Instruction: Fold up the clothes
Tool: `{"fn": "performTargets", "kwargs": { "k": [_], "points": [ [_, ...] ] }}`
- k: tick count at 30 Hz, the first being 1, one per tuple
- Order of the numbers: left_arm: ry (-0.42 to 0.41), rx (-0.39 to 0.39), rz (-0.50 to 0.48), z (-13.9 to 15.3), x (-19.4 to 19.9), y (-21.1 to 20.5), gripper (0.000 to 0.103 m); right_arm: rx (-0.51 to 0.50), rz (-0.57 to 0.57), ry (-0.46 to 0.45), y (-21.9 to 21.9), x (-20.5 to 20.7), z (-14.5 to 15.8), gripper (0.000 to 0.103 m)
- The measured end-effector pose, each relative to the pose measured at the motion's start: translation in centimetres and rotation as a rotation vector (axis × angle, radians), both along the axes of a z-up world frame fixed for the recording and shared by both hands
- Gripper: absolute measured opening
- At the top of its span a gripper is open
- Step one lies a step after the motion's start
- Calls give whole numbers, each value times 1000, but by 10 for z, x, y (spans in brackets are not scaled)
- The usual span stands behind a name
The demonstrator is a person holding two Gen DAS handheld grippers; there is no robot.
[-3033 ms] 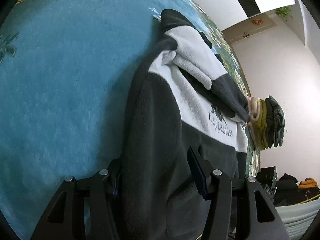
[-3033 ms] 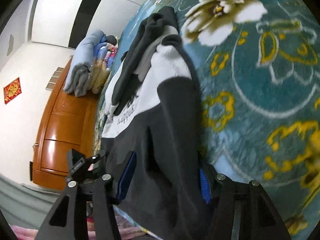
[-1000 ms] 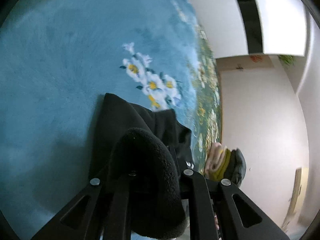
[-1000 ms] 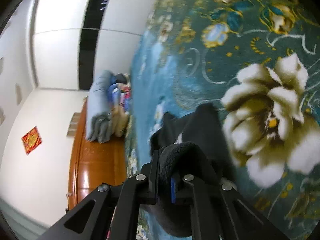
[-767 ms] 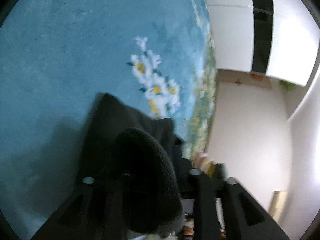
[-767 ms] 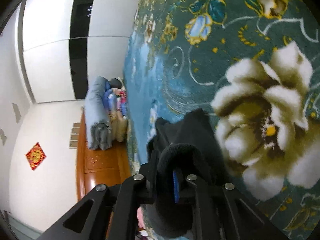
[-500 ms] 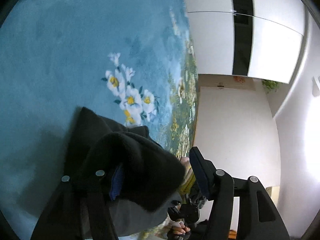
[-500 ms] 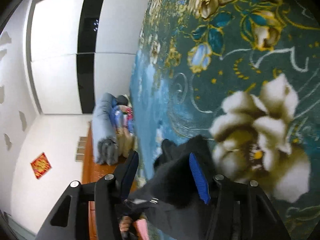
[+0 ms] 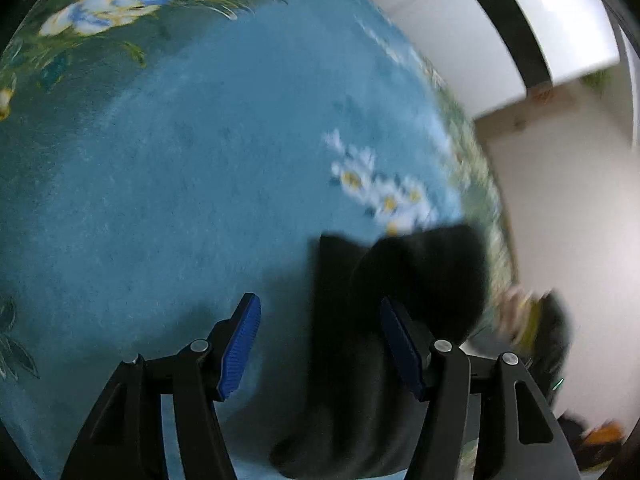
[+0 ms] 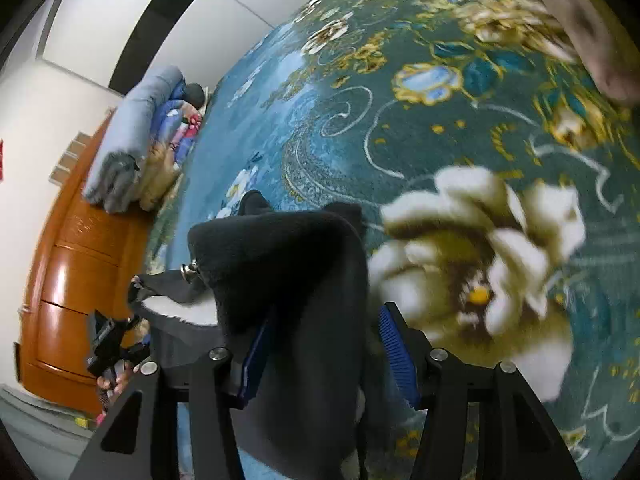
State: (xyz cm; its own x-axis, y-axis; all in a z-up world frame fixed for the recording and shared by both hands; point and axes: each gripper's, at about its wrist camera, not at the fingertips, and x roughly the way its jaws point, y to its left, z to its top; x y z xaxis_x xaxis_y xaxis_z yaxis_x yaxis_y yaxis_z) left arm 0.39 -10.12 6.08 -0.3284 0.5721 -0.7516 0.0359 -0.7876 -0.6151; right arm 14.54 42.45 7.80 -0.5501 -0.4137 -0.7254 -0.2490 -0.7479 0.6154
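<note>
The dark grey and white fleece hoodie (image 10: 288,280) is seen doubled over on the teal floral carpet (image 10: 400,140), its folded edge bulging up. The right gripper (image 10: 322,356) is spread wide, blue pads (image 10: 394,354) either side of the fabric, nothing pinched. The left gripper (image 9: 320,346) is likewise parted, the hoodie (image 9: 380,320) lying partly between its fingers, ungripped. A pile of folded bedding (image 10: 136,148) is spotted by the orange wooden cabinet (image 10: 76,280).
</note>
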Motion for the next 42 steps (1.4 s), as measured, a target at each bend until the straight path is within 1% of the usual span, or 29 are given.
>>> {"fn": "performTargets", "kwargs": {
  "k": [1,3,5,7,8,10,11,12,14,17,18,20,22,25,26,28,29,30,31,32,33,34,36,38,40,41,42],
  "points": [
    [0,-9,-17,-2,-1,5,64,-9,-11,2,1,-4,-1,57],
    [-9,0,-23,-5,-8,13,63,-44,-42,3,2,-13,-4,57],
    [-23,11,-16,-9,-17,19,62,-88,-79,2,2,-22,-8,57],
    [-21,-1,-16,-8,-22,25,61,-125,-113,-6,-3,-30,-11,57],
    [-20,-6,-15,-7,-24,29,54,-125,-117,-4,-3,-30,-10,54],
    [1,4,-22,-2,-28,34,49,-125,-125,-1,-4,-31,-8,45],
    [4,11,-22,-1,-29,36,49,-124,-129,1,-5,-31,-7,37],
    [5,24,-23,-1,-31,38,49,-124,-133,3,-5,-31,-6,34],
    [-2,43,-36,-2,-34,44,49,-124,-141,7,-6,-32,-4,32],
    [-29,26,-44,-9,-36,54,48,-123,-153,12,-8,-33,-1,24],
    [-30,32,-36,-10,-36,53,44,-119,-155,14,-9,-33,0,18],
    [-38,49,-15,-12,-35,51,14,-89,-153,17,-9,-32,4,12],
    [-19,49,-8,-5,-31,51,10,-74,-146,34,-10,-31,10,11],
    [46,47,-2,15,-27,53,9,-60,-125,93,-11,-31,29,10],
    [77,71,11,24,-25,47,8,-68,-115,124,-11,-31,36,10],
    [141,156,54,42,-21,32,8,-88,-105,195,-9,-27,53,9],
    [162,187,71,49,-20,24,8,-88,-109,228,-7,-24,60,9],
    [177,189,83,53,-20,18,8,-87,-115,254,-4,-21,65,9],
    [175,158,82,50,-21,17,8,-80,-127,260,1,-19,65,9],
    [173,127,82,47,-22,17,8,-74,-139,257,4,-17,64,9],
    [170,96,81,43,-23,16,8,-69,-153,230,8,-18,55,9],
    [142,70,75,33,-25,18,8,-62,-165,197,10,-19,46,9],
    [41,38,81,2,-30,20,8,-45,-181,85,11,-23,14,9],
    [-24,34,101,-22,-30,18,8,-54,-202,-2,12,-23,-14,9],
    [-50,69,121,-33,-27,15,8,-109,-238,-11,18,-18,-26,9],
    [-48,66,116,-32,-27,15,9,-127,-250,-15,20,-17,-30,9],
    [-45,63,111,-31,-27,15,9,-117,-244,-15,19,-18,-27,9]
  ]
}}
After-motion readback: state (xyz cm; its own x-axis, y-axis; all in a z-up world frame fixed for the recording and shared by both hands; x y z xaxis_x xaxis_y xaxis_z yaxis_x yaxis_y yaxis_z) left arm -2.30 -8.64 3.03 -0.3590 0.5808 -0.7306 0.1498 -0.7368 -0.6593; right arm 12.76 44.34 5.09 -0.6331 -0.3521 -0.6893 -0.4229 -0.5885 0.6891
